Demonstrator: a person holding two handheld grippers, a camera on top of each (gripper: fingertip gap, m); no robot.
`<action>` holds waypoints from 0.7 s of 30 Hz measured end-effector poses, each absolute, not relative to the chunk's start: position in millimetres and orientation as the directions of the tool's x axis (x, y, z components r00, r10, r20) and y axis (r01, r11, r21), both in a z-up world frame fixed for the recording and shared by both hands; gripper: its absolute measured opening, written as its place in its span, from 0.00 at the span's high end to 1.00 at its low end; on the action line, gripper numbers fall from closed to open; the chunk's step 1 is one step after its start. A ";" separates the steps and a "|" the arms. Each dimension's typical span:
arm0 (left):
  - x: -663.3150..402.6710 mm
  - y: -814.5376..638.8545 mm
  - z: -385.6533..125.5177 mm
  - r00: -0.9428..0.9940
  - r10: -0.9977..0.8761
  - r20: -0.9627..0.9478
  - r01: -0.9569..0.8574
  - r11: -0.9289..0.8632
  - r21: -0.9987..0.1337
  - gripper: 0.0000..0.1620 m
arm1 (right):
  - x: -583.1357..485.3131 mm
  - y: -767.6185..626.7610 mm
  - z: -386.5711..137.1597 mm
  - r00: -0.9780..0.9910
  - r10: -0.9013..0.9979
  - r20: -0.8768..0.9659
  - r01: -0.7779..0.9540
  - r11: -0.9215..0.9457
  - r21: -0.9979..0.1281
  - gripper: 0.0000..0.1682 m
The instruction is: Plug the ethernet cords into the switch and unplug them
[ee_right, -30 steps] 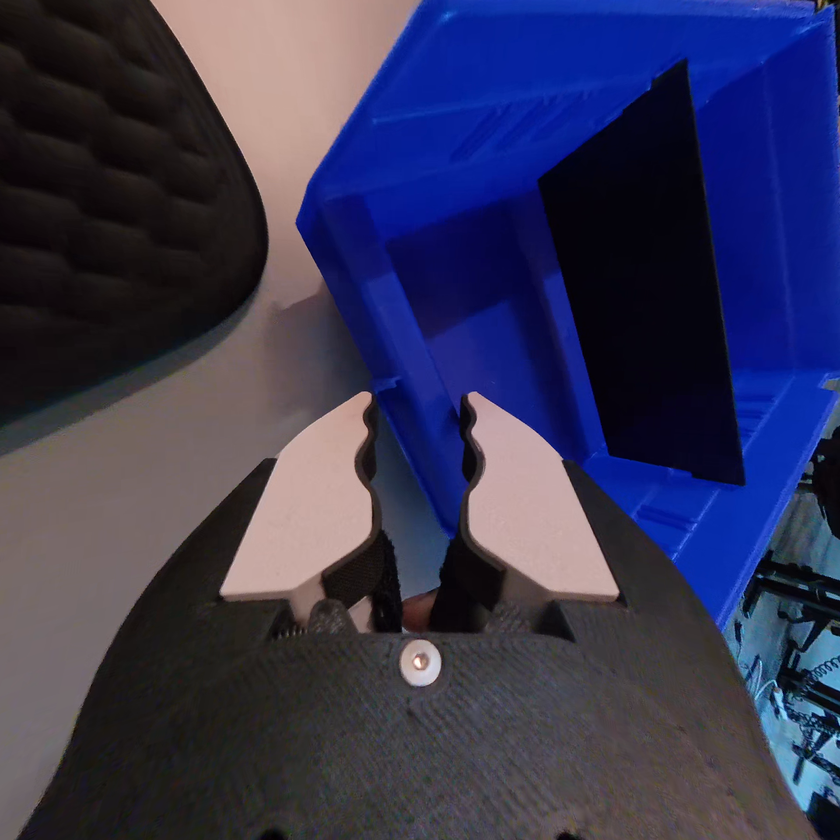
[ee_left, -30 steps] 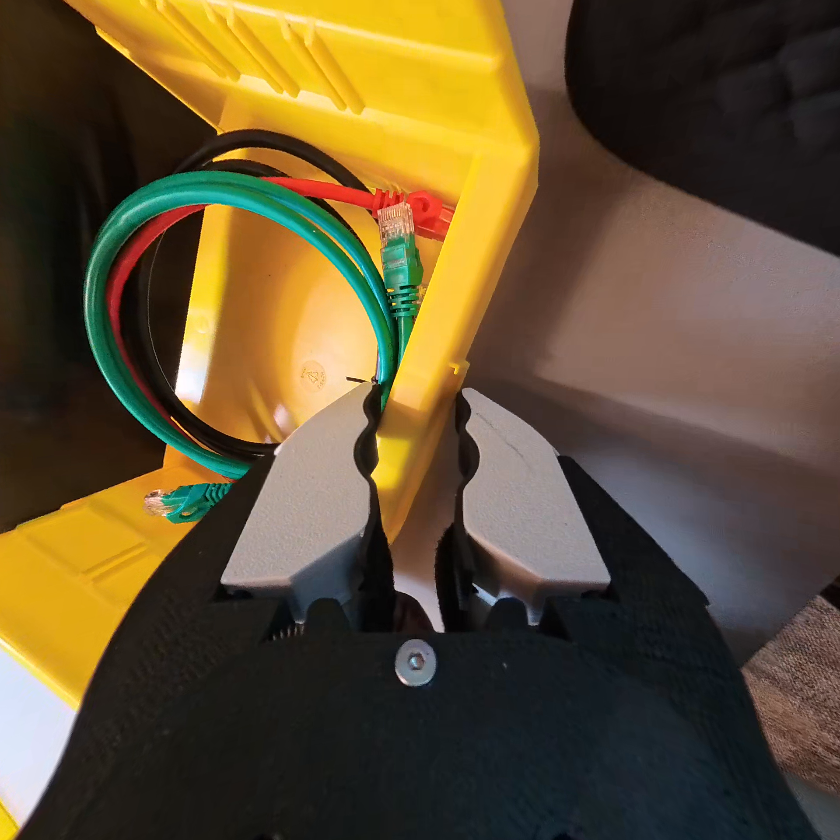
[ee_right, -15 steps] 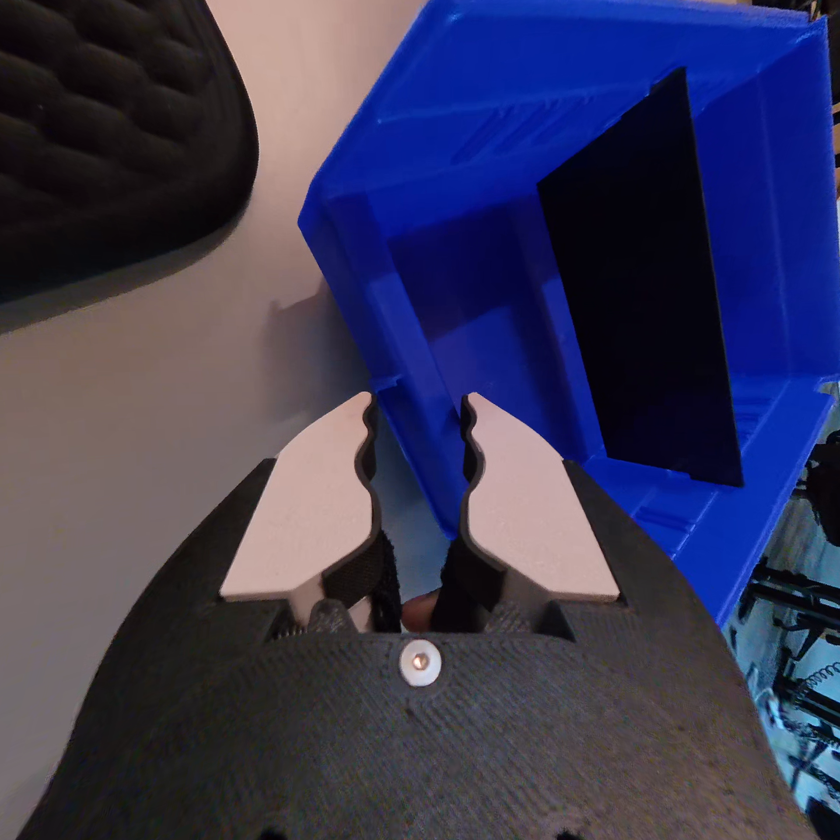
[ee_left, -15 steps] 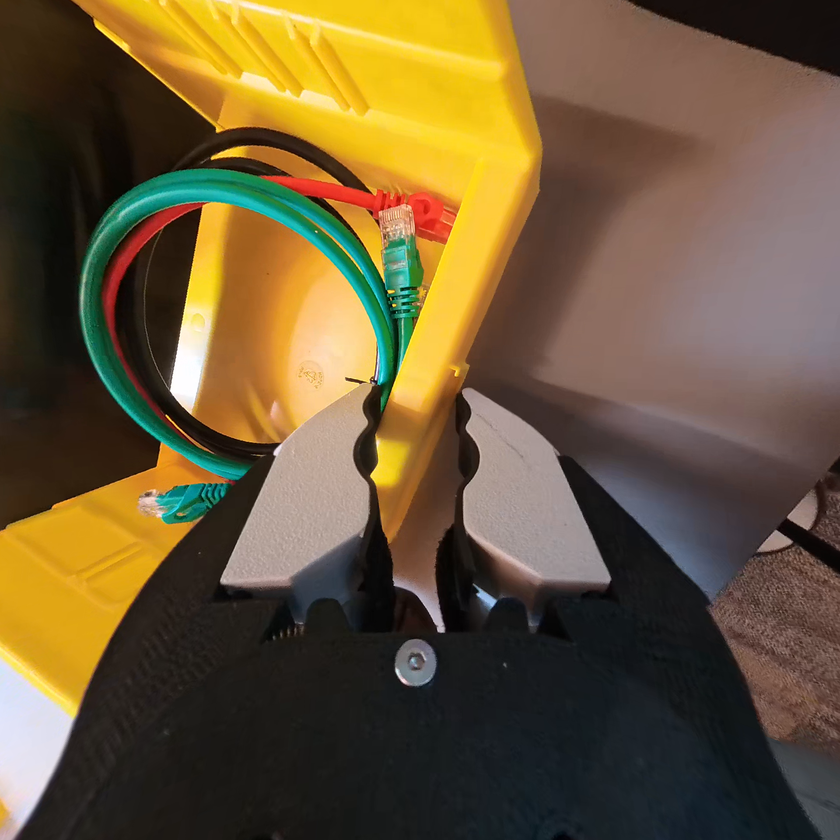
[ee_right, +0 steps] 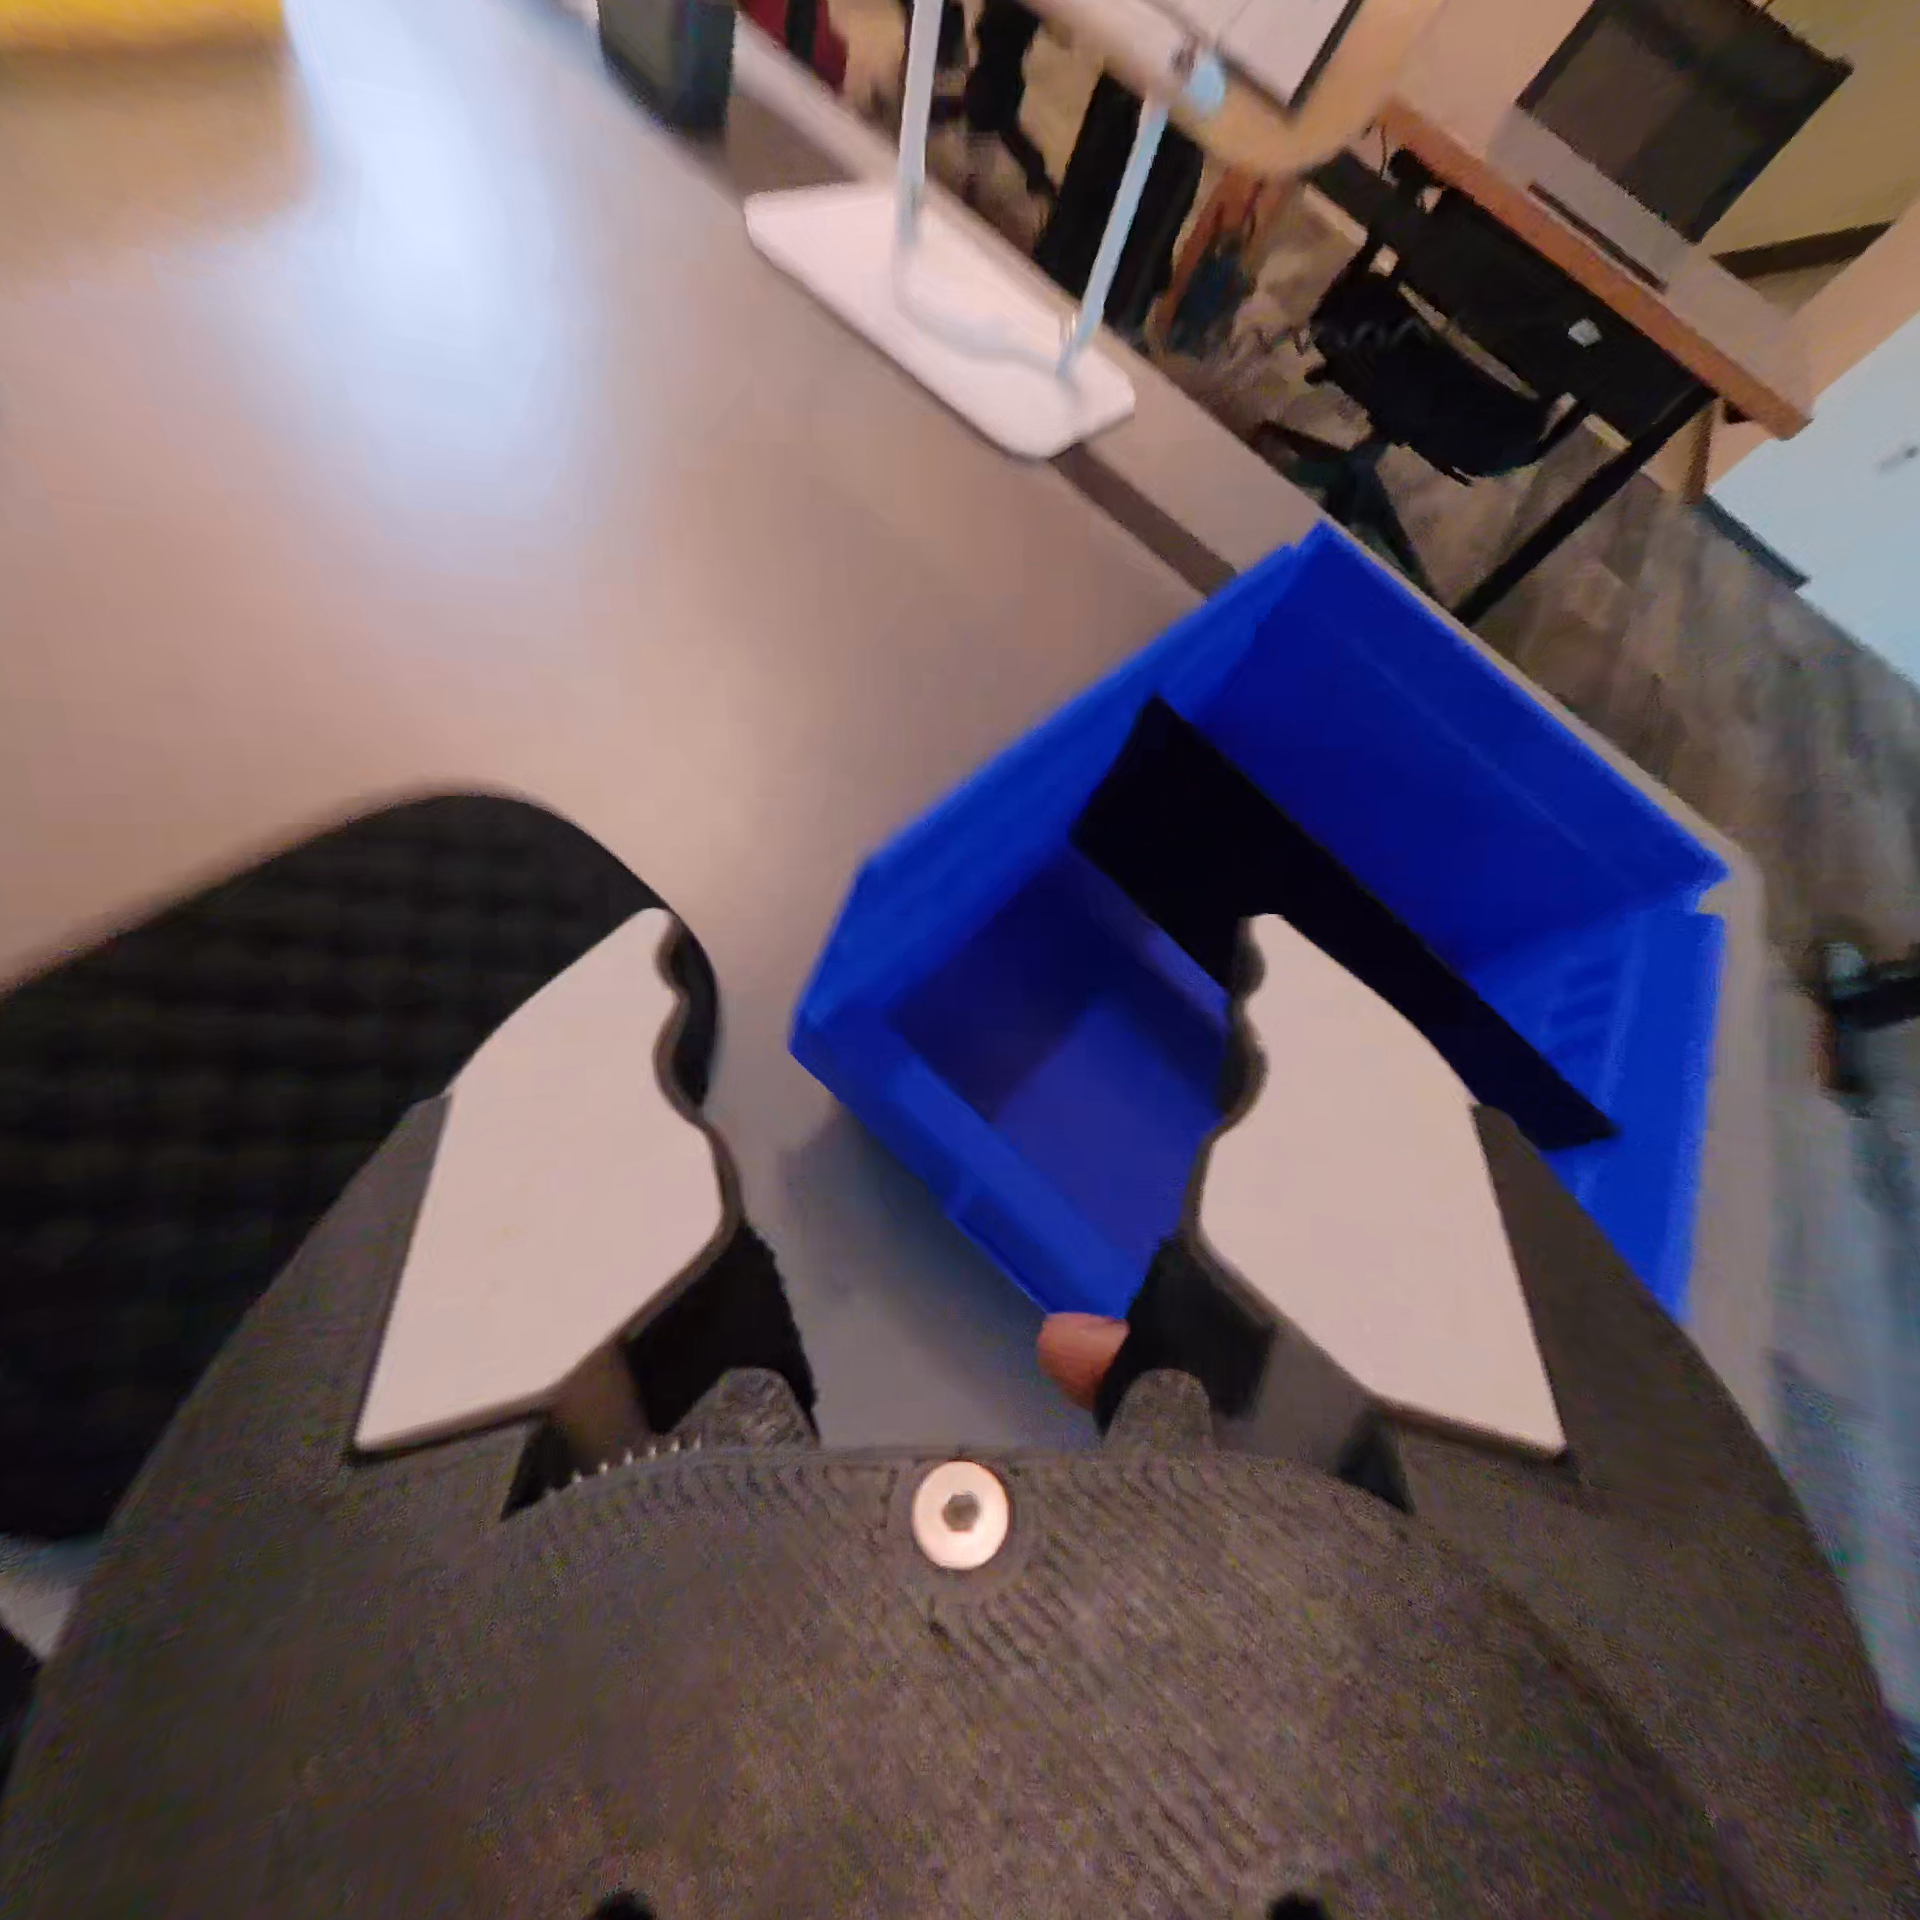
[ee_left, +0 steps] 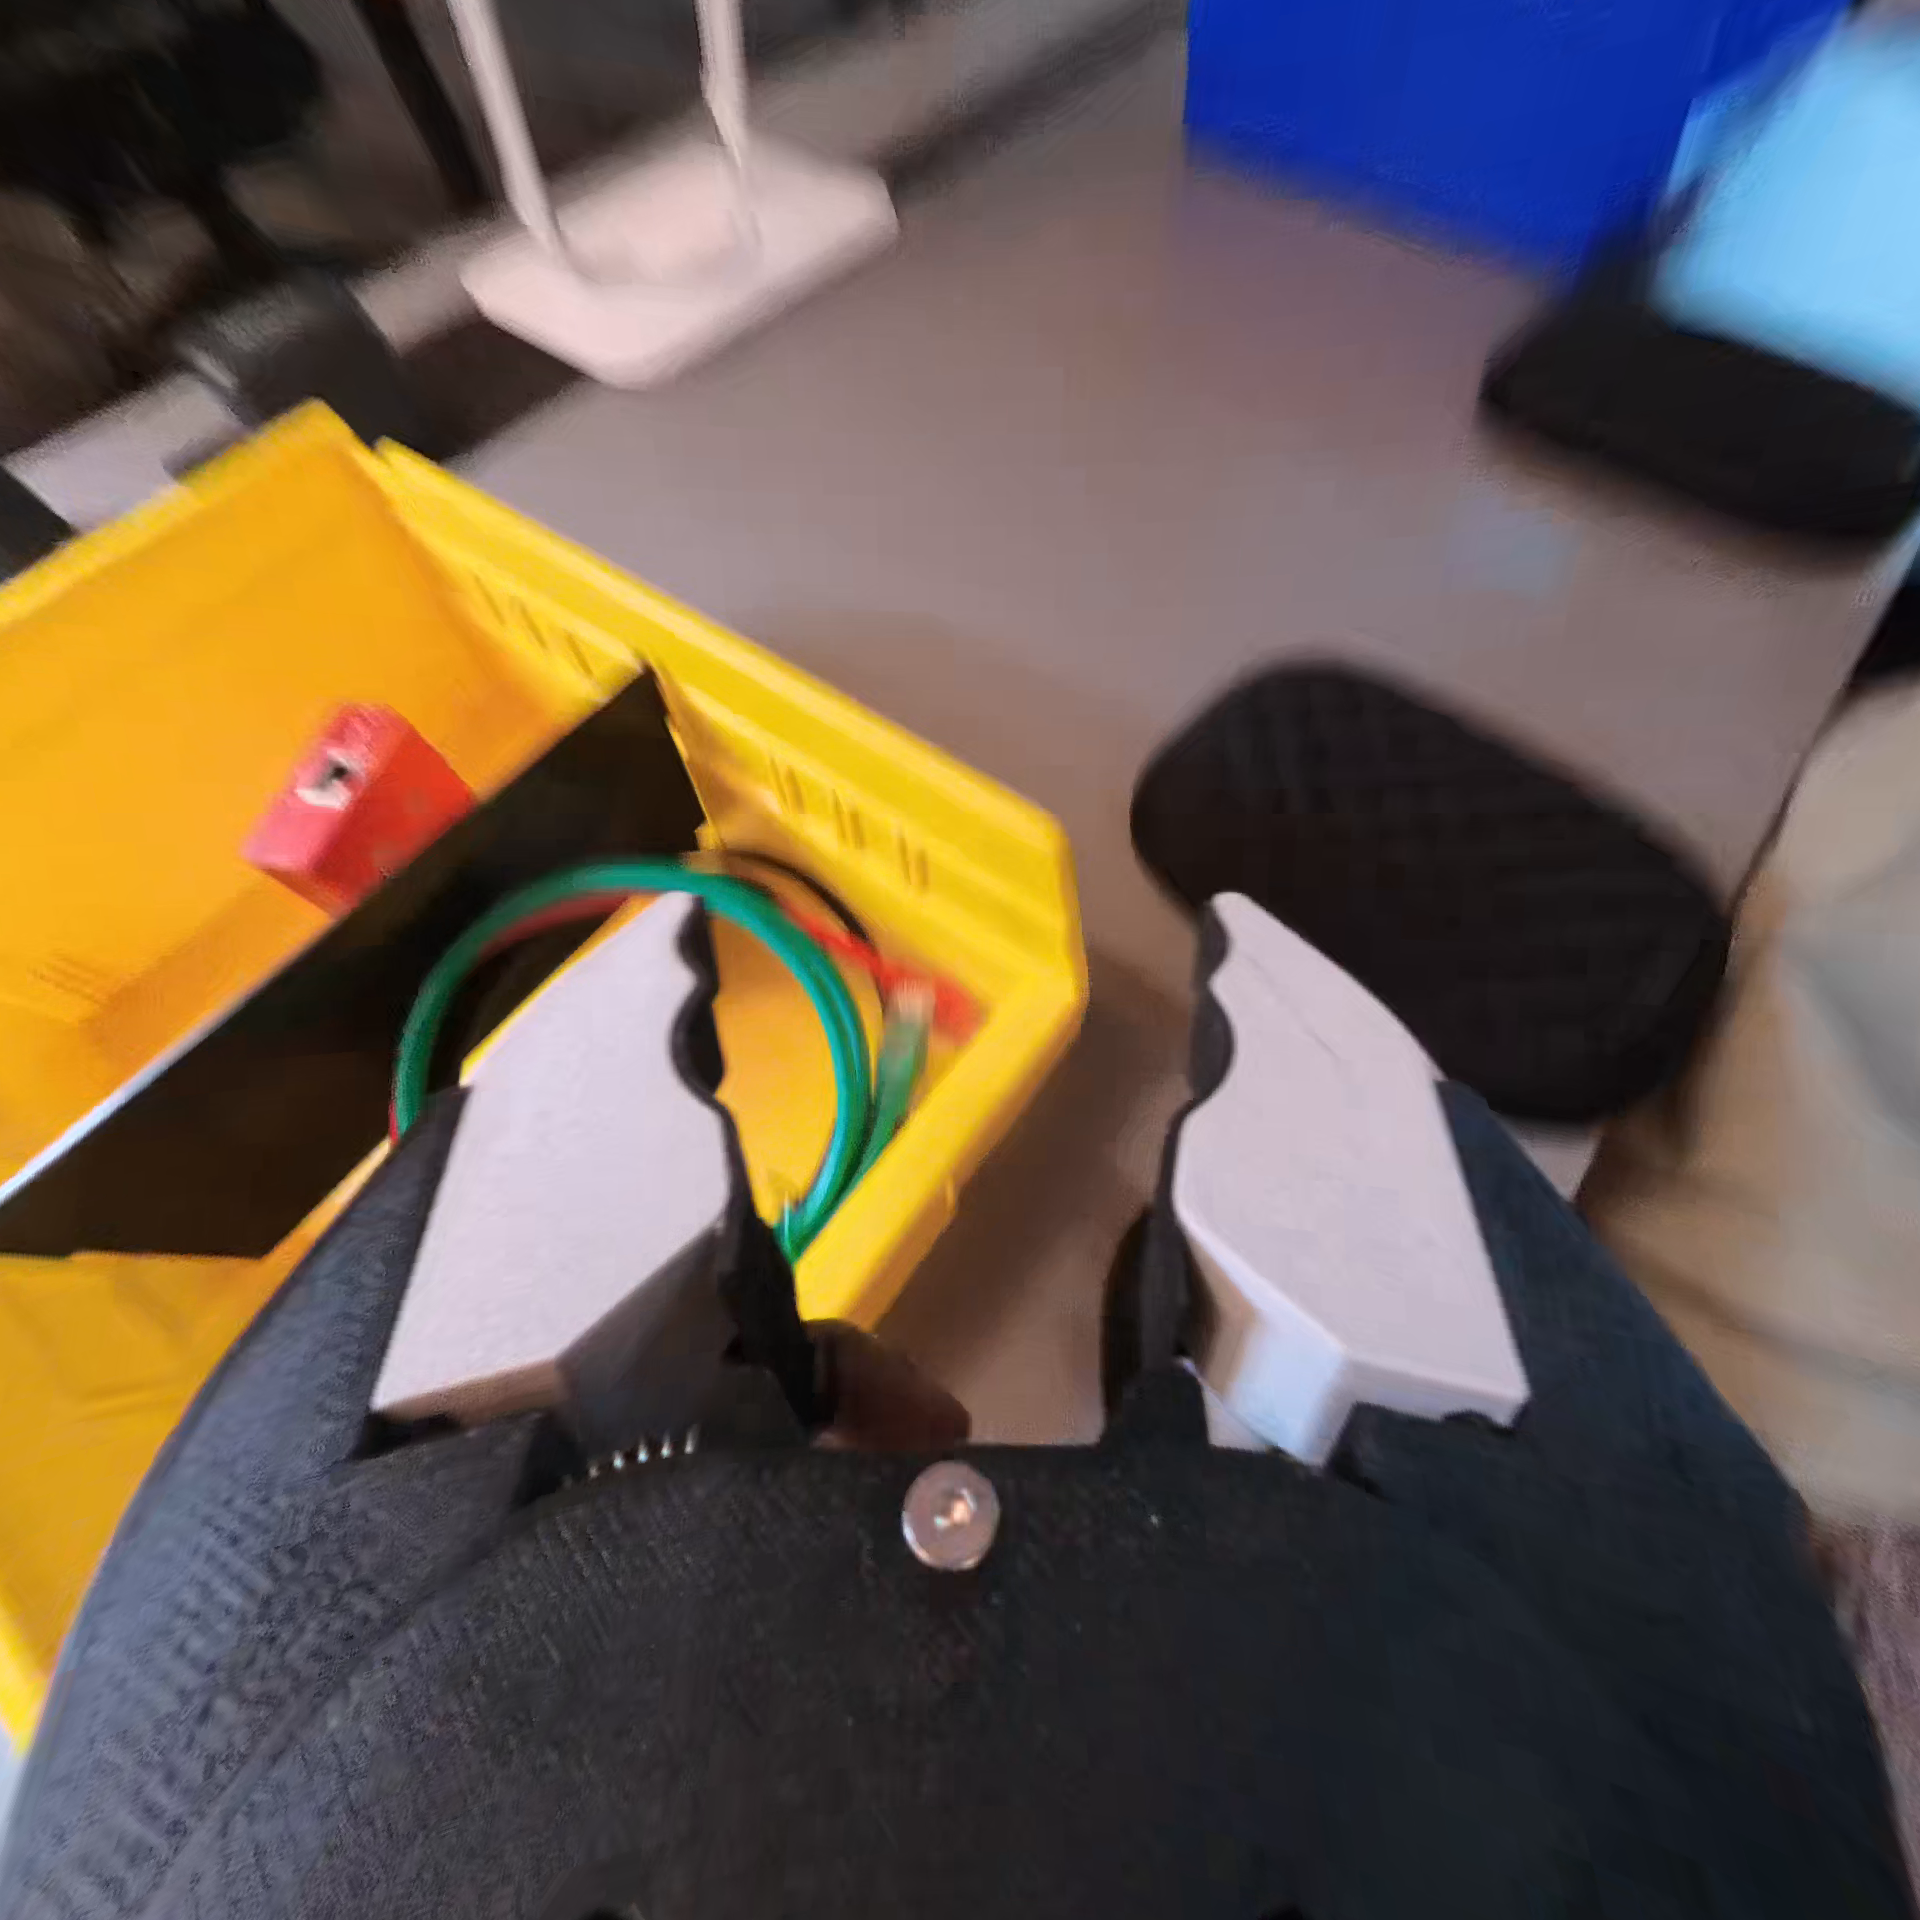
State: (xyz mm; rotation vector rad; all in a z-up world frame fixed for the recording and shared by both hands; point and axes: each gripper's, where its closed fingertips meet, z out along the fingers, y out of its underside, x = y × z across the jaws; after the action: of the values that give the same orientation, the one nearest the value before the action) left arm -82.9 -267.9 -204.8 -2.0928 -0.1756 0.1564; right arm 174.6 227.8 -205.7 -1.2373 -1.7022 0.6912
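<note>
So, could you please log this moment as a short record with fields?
left gripper: open, empty, above the yellow bin
right gripper: open, empty, above the blue bin
cords: green, red and black, coiled in the yellow bin's near compartment
red block: behind the yellow bin's black divider
blue bin: nothing visible inside
black pad: on the table between the bins

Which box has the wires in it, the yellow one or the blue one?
The yellow box. Green, red and black wires are coiled in its near compartment; the blue box holds only a black divider.
</note>
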 end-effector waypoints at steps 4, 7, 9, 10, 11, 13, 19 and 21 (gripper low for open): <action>-107.5 -256.9 -135.7 0.932 0.322 0.167 0.181 -0.014 -0.983 0.19 | 158.1 195.9 -178.0 -0.083 0.984 0.155 0.297 0.173 -0.939 0.18; -112.2 -264.8 -103.0 0.900 0.293 0.322 0.245 0.271 -0.931 0.13 | 150.8 182.6 -167.0 -0.071 0.987 0.146 0.226 0.158 -0.961 0.13; -118.1 -267.1 -102.1 0.886 0.306 0.349 0.262 0.290 -0.920 0.12 | 148.9 179.7 -163.8 -0.060 0.986 0.155 0.207 0.165 -0.964 0.13; -123.5 -267.1 -105.7 0.881 0.334 0.336 0.258 0.258 -0.931 0.12 | 148.5 179.0 -161.8 -0.058 0.986 0.155 0.197 0.164 -0.967 0.13; -130.3 -266.7 -110.1 0.876 0.365 0.315 0.253 0.210 -0.944 0.12 | 148.6 177.7 -160.4 -0.064 0.986 0.156 0.191 0.165 -0.968 0.13; -146.2 -264.6 -119.7 0.874 0.418 0.247 0.238 0.074 -0.968 0.17 | 150.3 175.2 -158.5 -0.073 0.983 0.167 0.187 0.178 -0.966 0.13; -223.7 -256.3 -168.1 0.888 0.458 -0.043 0.198 -0.465 -0.863 0.30 | 156.1 163.9 -158.4 -0.100 0.981 0.169 0.189 0.185 -0.964 0.13; -239.0 -247.0 -187.2 0.916 0.401 -0.019 0.238 -0.580 -0.779 0.34 | 156.9 162.5 -157.5 -0.099 0.980 0.175 0.195 0.191 -0.962 0.13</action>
State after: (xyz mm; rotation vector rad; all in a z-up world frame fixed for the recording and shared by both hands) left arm -239.0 -247.0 -187.2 -2.2136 -0.4533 0.2422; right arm 156.9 162.5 -157.5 -1.1751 -1.5011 1.0240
